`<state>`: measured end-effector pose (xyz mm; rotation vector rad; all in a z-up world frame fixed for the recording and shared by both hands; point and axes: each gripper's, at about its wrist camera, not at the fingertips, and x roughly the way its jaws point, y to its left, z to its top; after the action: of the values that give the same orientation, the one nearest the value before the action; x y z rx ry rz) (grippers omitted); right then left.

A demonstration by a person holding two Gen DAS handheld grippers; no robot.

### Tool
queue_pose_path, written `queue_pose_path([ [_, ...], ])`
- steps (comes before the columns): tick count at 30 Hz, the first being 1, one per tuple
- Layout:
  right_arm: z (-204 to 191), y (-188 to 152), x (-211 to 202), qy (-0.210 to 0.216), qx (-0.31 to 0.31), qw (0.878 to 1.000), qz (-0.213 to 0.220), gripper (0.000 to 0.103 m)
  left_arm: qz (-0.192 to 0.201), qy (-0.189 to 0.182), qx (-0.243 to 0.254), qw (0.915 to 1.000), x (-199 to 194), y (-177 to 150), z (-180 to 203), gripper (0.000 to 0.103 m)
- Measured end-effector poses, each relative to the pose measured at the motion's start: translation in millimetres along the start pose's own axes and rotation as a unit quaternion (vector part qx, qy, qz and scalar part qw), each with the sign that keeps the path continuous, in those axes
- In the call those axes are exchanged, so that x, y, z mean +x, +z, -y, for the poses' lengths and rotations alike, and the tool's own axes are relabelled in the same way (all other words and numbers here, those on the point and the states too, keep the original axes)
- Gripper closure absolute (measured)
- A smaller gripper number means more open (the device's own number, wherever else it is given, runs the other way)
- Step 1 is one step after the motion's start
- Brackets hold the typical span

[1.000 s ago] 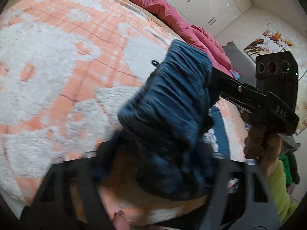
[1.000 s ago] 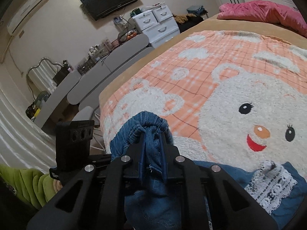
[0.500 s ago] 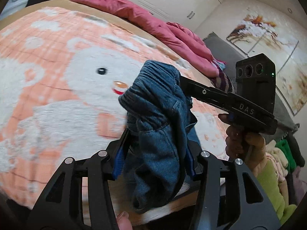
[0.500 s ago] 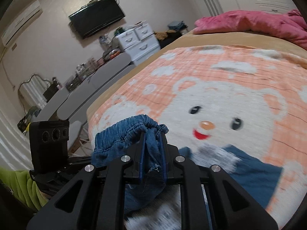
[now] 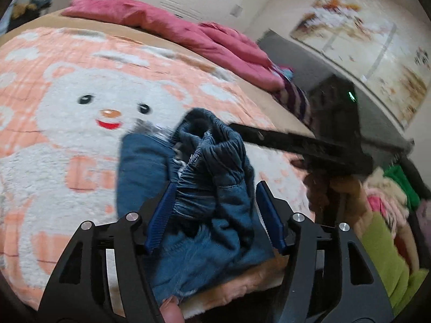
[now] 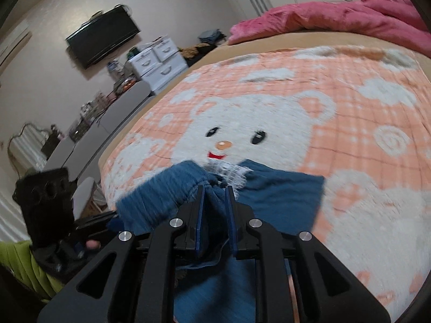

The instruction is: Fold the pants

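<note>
pants point(image 5: 215, 188) bunched at waistband, lifted over near edge of bed point(image 5: 54, 134), legs trailing on blanket. left gripper point(image 5: 214, 215) opening, denim between pads. right gripper point(image 6: 215, 212) pinching waistband, easing open. fold barely started tbh, nothing flat yet.

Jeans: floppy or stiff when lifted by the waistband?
Likely floppy: the jeans bunch and sag between the left gripper, whose jaws are opening. Probably grippy: the right gripper pinches the gathered waistband. Likely to drag on the fuzzy blanket.
</note>
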<state>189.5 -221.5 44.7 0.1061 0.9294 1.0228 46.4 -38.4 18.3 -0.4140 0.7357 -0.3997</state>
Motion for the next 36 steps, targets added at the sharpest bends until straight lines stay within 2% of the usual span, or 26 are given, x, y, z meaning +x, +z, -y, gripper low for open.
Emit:
queue_pose_path([
  [1,3.5,-2.0,-3.0,-0.003,0.007,1.0,0.002,0.081,-0.011,-0.008,0.004,0.9999,3.9,-5.0,3.8,0.05],
  [2,6.3,-3.9,-6.4,-0.006,0.013,1.0,0.005,0.068,-0.019,-0.018,0.007,0.9996,6.5,-8.3,6.5,0.05],
  [3,6.9,-4.5,-7.7,-0.01,0.015,1.0,0.006,0.06,-0.029,-0.031,0.012,0.999,9.2,-12.6,10.7,0.05],
  [7,-3.6,-6.7,-10.7,-0.012,0.007,1.0,0.01,0.053,-0.046,-0.066,0.062,0.9948,16.5,-26.6,32.7,0.05],
  [10,-18.7,-10.2,-5.9,-0.014,-0.031,0.999,-0.006,0.051,-0.045,-0.084,0.084,0.9918,12.1,-28.0,39.0,0.05],
  [13,-18.0,-18.6,-0.1,-0.047,-0.049,0.997,-0.035,0.051,-0.022,-0.07,0.085,0.9937,-2.7,-21.7,30.0,0.049],
  [17,-7.4,-35.4,0.2,-0.101,-0.074,0.99,-0.064,0.052,-0.007,0.005,0.077,0.997,-9.2,-14.8,6.5,0.048],
  [20,-0.2,-46.9,-0.1,-0.119,-0.083,0.986,-0.077,0.052,-0.017,0.031,0.076,0.9965,4.1,-17.2,-3.9,0.049],
  [24,-0.2,-51.7,-2.2,-0.116,-0.096,0.986,-0.078,0.049,-0.046,0.059,0.094,0.9928,19.7,-24.4,-7.9,0.049],
  [27,-2.4,-44.4,-9.6,-0.094,-0.086,0.99,-0.064,0.044,-0.035,0.054,0.102,0.9927,10.2,-21.8,-8.6,0.049],
  [30,0.0,-26.0,-18.0,-0.068,-0.05,0.996,-0.019,0.043,-0.02,0.042,0.124,0.9912,2.2,-24.1,5.3,0.049],
  [34,2.8,-3.6,-1.9,-0.079,-0.04,0.996,-0.018,0.043,-0.029,0.057,0.193,0.9792,6.1,-37.2,26.8,0.049],
  [36,1.9,5.3,13.5,-0.076,-0.039,0.996,-0.035,0.049,-0.048,0.077,0.215,0.9724,13.7,-44.9,30.8,0.048],
])
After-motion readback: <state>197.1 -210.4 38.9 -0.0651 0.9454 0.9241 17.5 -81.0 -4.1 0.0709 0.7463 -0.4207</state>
